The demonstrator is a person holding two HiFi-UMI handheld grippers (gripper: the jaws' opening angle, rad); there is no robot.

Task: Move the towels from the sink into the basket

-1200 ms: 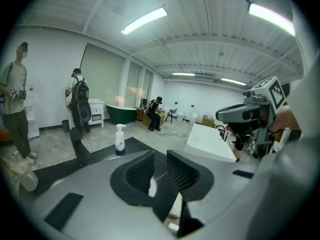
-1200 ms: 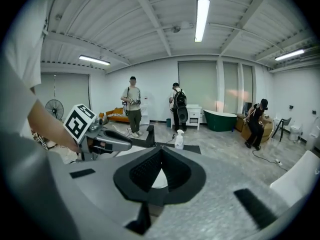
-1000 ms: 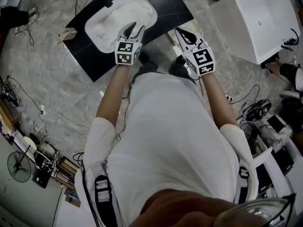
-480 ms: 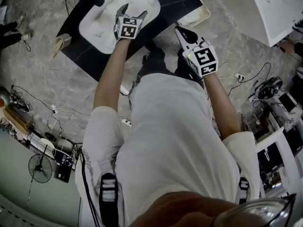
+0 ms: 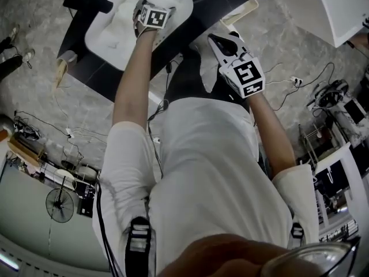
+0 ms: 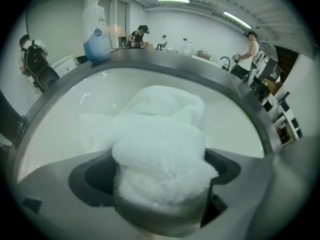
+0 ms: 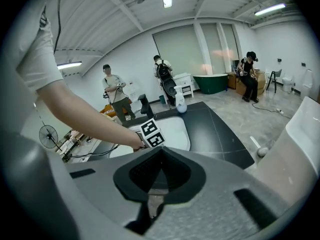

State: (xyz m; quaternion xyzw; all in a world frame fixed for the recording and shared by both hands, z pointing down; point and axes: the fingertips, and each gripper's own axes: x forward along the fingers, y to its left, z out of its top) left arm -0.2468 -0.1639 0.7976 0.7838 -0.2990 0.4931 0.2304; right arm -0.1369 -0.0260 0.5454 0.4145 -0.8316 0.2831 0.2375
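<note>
A white fluffy towel (image 6: 162, 134) lies heaped in the white sink (image 6: 65, 119), which is set in a black counter (image 5: 202, 4). My left gripper (image 5: 141, 9) reaches down into the sink (image 5: 104, 30). Its jaws are opening, and the towel bulges up between them (image 6: 160, 184) in the left gripper view. My right gripper (image 5: 218, 40) hangs in the air to the right of the counter, away from the sink. Its jaws are shut with nothing between them (image 7: 154, 204).
A soap pump bottle (image 6: 96, 26) stands on the sink's back rim, next to a black tap (image 5: 86, 2). A pale container (image 5: 243, 13) sits at the counter's right corner. A white tub (image 5: 346, 4) fills the far right. Cables (image 5: 34, 128) litter the floor, and people stand in the background.
My left gripper has moved forward from the sink's near rim down onto the towel, and its jaws have spread. The right gripper has stayed about where it was.
</note>
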